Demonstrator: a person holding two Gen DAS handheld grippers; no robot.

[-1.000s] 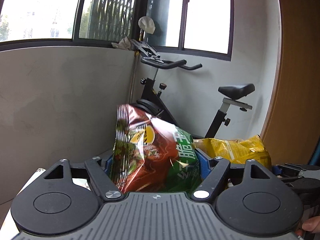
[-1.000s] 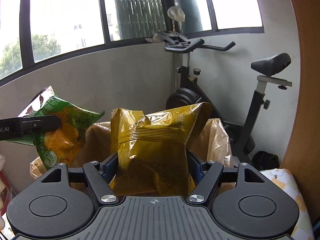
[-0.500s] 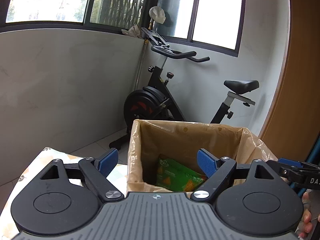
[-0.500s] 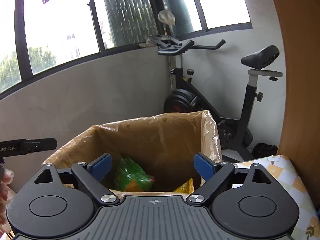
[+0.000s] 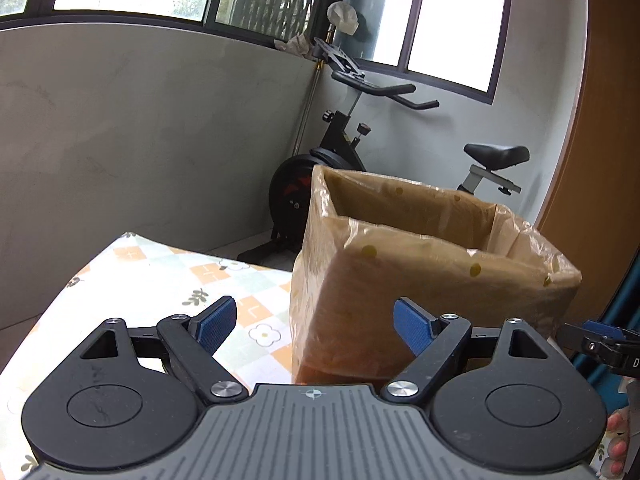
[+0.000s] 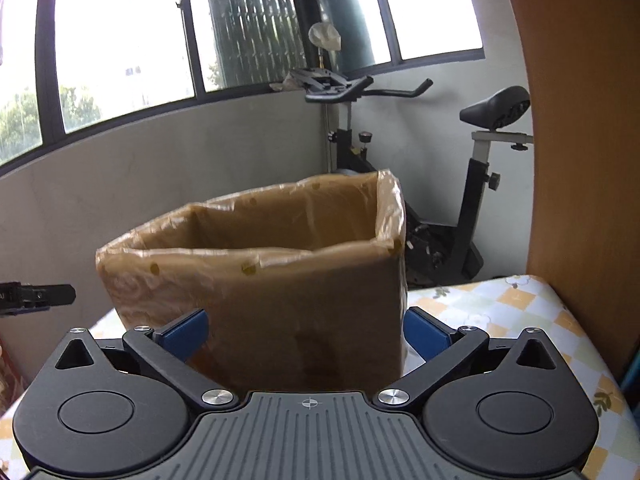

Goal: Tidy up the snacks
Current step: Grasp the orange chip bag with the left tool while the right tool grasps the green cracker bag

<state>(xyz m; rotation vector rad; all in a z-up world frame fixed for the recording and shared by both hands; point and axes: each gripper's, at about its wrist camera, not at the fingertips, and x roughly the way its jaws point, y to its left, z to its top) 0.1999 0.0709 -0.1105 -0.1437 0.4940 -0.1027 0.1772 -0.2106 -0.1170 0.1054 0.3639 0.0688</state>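
Left wrist view shows the left gripper (image 5: 315, 322) with its blue pads spread and nothing between them; a second ago it clutched a red and green snack bag. The right gripper (image 6: 306, 330) had a yellow bag then; now its jaws are opening wider and hold nothing, though the near wall of the lined box (image 6: 280, 280) shows behind the gap. Both bags went into that box, which stands on the checked tablecloth (image 5: 168, 280) at the far right of the left view. From this lower angle its inside is hidden, so the snacks cannot be seen. My guess: both hands are free to fetch more, an exercise bike (image 6: 472, 200) beyond
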